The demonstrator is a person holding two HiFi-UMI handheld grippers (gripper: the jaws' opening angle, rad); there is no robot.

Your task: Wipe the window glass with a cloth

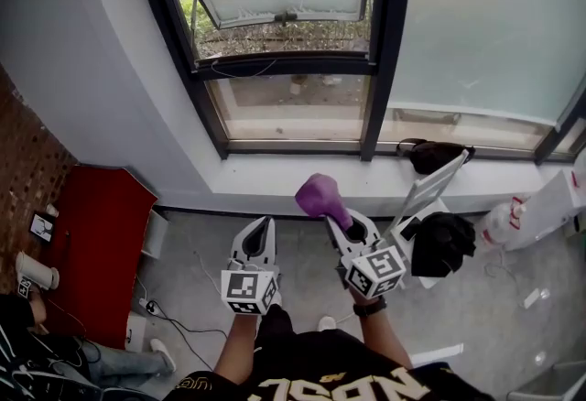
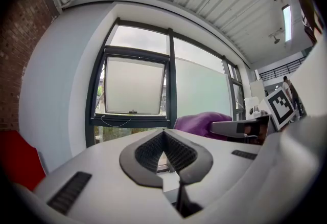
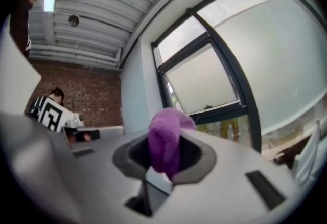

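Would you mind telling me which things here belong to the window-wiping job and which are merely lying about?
Job: purple cloth, held in the right gripper; window glass.
Lying about: black bag on the sill; red cabinet; white plastic bag.

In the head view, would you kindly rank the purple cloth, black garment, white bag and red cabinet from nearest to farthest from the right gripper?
1. purple cloth, clamped in the right gripper.
2. black garment, on the chair just right of it.
3. white bag, farther right.
4. red cabinet, at the far left.
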